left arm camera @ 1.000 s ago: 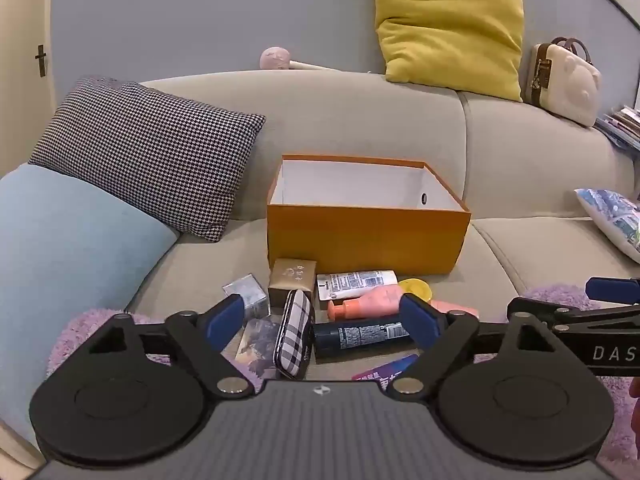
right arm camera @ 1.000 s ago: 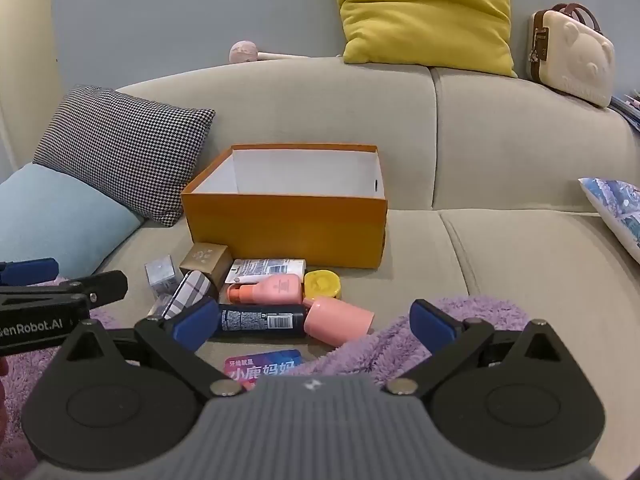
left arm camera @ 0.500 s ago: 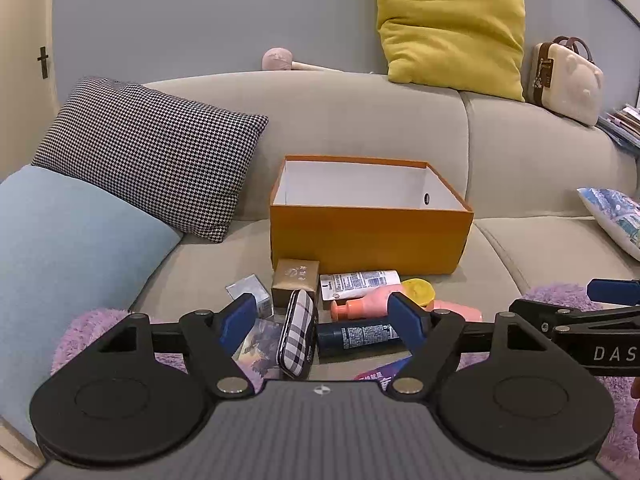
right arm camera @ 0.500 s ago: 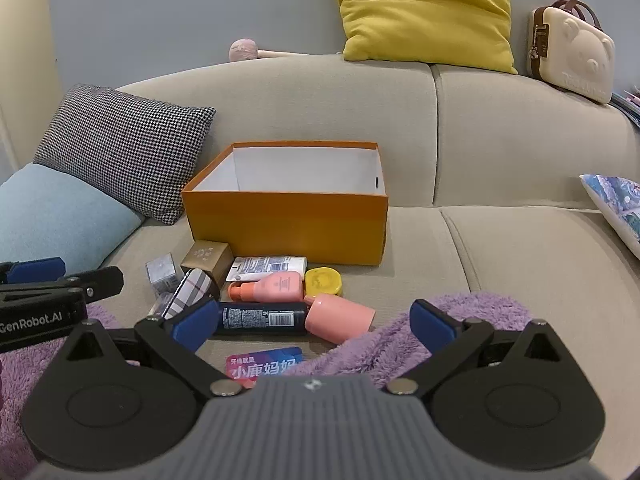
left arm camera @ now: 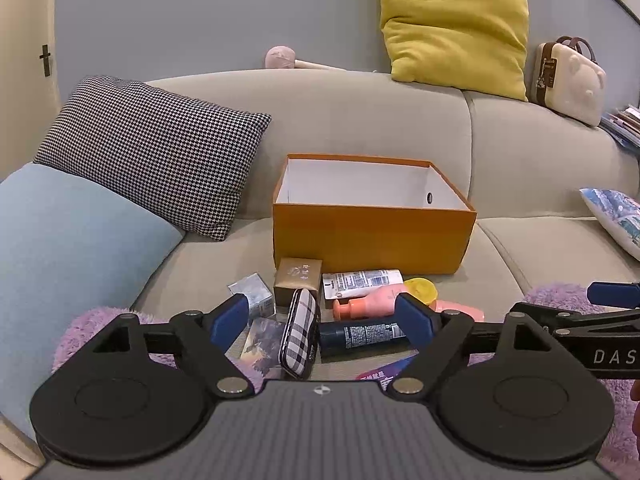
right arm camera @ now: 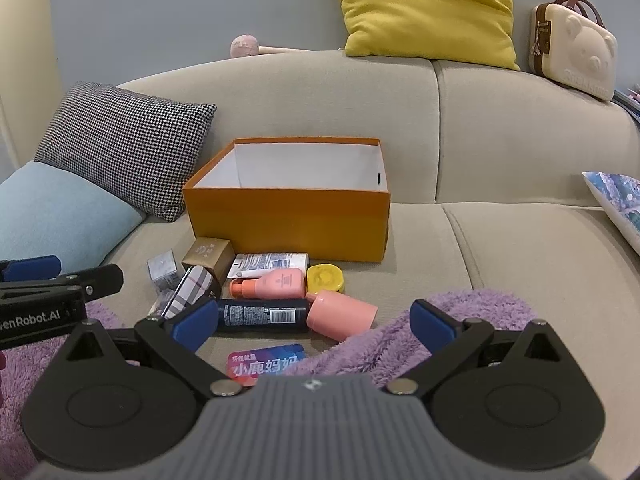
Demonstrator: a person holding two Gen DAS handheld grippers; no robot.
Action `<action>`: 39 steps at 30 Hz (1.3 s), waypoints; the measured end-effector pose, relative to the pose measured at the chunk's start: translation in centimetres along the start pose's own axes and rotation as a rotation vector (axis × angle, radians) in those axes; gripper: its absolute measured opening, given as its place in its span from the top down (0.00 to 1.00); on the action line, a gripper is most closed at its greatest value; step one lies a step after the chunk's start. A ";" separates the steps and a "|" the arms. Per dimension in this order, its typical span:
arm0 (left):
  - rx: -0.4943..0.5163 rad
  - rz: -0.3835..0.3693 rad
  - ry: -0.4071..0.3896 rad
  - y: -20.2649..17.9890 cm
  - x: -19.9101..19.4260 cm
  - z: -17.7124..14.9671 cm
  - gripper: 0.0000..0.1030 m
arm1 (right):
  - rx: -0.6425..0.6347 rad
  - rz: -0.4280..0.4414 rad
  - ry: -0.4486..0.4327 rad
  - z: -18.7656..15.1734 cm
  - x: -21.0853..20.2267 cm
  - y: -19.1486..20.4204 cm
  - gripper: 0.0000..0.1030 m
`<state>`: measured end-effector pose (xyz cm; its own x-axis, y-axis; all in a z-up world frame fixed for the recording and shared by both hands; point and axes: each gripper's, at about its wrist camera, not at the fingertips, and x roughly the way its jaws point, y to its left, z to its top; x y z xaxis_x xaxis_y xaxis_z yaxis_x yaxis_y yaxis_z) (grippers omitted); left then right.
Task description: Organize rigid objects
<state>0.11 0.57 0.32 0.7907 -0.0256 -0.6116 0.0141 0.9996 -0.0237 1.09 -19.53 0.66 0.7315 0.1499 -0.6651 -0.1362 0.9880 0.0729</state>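
Note:
An open orange box (left arm camera: pixel 372 236) (right arm camera: pixel 288 216) with a white, empty inside stands on the beige sofa. In front of it lie a gold box (left arm camera: pixel 298 278), a silvery cube (left arm camera: pixel 252 292), a white tube (left arm camera: pixel 362 282), a pink bottle (left arm camera: pixel 372 306), a yellow jar (right arm camera: pixel 325 277), a dark spray can (left arm camera: pixel 362 336) (right arm camera: pixel 262 315), a pink cup (right arm camera: pixel 342 316), a plaid case (left arm camera: pixel 300 332) and a blue-pink card (right arm camera: pixel 266 362). My left gripper (left arm camera: pixel 322 322) is open, hovering before the plaid case and dark can. My right gripper (right arm camera: pixel 314 326) is open and empty, near the pink cup.
A purple fuzzy blanket (right arm camera: pixel 404 336) covers the sofa's front edge. A houndstooth pillow (left arm camera: pixel 148 148) and a light blue cushion (left arm camera: pixel 64 248) lie at the left. A yellow pillow (left arm camera: pixel 452 24) and a cream bear case (left arm camera: pixel 568 80) sit on the sofa back. A printed pillow (left arm camera: pixel 616 216) lies at the right.
My left gripper's jaws have narrowed somewhat and it has moved slightly lower and closer to the pile. The right gripper has barely moved.

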 end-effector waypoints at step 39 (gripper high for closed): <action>-0.193 -0.216 0.257 4.9 8.3 0.1 0.00 | -0.027 0.165 0.243 1.7 9.0 0.9 0.22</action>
<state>6.80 5.30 -4.83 0.6026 -0.2620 -0.7538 0.0287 0.9511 -0.3076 8.65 -17.24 -4.01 0.5166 0.2918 -0.8050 -0.2603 0.9492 0.1770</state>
